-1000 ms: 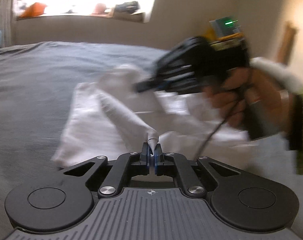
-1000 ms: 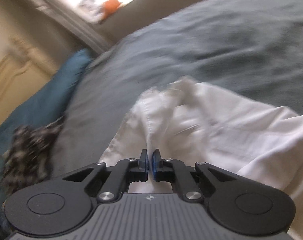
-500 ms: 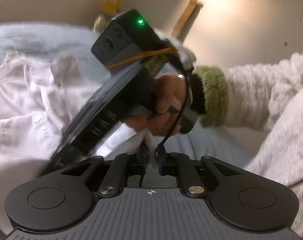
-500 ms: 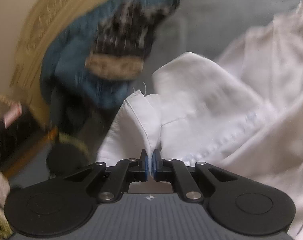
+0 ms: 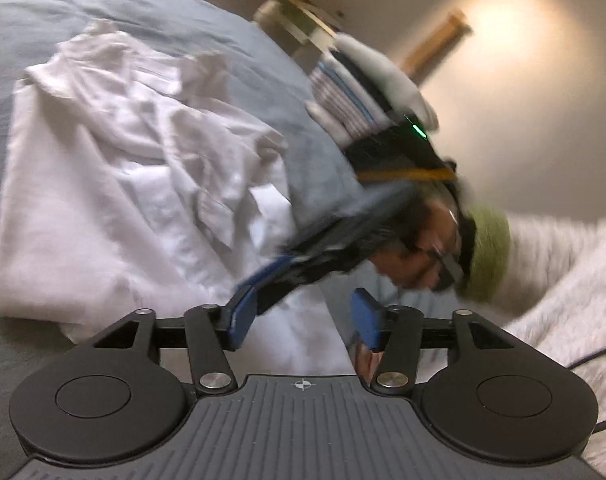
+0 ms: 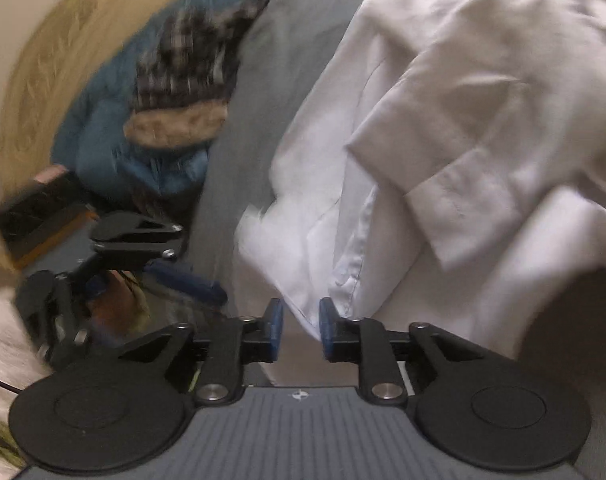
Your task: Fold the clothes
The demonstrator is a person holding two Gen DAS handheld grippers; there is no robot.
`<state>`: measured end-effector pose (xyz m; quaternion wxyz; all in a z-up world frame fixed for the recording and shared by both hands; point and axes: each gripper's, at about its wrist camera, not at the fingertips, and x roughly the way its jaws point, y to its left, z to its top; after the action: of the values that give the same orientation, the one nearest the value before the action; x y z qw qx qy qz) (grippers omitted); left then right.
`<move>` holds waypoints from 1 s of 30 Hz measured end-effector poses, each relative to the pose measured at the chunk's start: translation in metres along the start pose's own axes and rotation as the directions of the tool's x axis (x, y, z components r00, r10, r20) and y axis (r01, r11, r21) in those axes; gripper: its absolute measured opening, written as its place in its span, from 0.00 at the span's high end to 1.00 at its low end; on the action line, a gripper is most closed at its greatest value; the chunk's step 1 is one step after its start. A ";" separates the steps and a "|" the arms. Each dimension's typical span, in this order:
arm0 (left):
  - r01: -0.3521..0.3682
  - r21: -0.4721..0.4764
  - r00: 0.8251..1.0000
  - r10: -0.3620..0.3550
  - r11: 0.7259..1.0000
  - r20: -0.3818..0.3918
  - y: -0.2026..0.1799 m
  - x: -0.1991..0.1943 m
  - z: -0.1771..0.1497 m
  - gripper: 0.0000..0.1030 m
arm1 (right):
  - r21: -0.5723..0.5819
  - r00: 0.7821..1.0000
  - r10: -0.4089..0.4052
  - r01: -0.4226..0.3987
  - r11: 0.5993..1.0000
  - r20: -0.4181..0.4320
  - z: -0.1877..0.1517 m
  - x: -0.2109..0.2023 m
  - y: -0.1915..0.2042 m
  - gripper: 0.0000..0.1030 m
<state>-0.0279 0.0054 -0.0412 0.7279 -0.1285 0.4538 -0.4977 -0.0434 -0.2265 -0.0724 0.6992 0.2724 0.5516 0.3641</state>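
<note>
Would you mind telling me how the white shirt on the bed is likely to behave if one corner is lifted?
The white shirt is probably floppy: it lies in loose creases on the grey bed cover, so the rest would likely trail and drape. It looks thin and light, since folded layers lie nearly flat. Its smooth weave may slip from a shallow pinch.

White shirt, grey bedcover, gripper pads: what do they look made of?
Shirt: thin woven fabric, probably cotton or a blend, matte; it creases sharply and shows stitched hems. Bedcover: soft, fuzzy-looking matte cloth, weave too blurred to tell. Pads: blue, dull, likely rubber or soft plastic, on black plastic-looking fingers.
</note>
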 end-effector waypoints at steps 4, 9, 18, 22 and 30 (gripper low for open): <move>-0.079 -0.055 0.994 0.083 0.995 0.075 0.015 -0.019 0.008 0.34 | 0.089 0.983 0.033 -0.050 0.995 0.182 -0.021 -0.043 -0.015 0.57; -0.316 -0.113 0.930 0.331 0.942 0.159 0.035 -0.032 0.019 0.00 | 0.308 0.915 -0.094 -0.034 0.951 0.392 -0.059 -0.098 -0.056 0.31; -0.723 -0.043 0.691 0.723 0.689 -0.028 0.075 0.036 0.021 0.37 | 0.435 0.909 -0.246 0.083 0.897 0.335 -0.071 -0.073 -0.080 0.30; -0.690 0.001 0.724 0.690 0.724 -0.011 0.057 0.041 0.017 0.95 | 0.338 0.914 -0.292 0.190 0.922 0.283 -0.060 -0.056 -0.071 0.70; -0.525 -0.094 0.850 0.516 0.846 -0.110 0.050 -0.016 -0.016 0.99 | 0.138 0.921 -0.306 0.279 0.950 0.243 -0.057 -0.091 -0.047 0.99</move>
<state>-0.0116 0.0462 -0.0734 0.8075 -0.0241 0.5298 -0.2582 -0.1001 -0.3293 -0.0707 0.7978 0.2673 0.5066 0.1882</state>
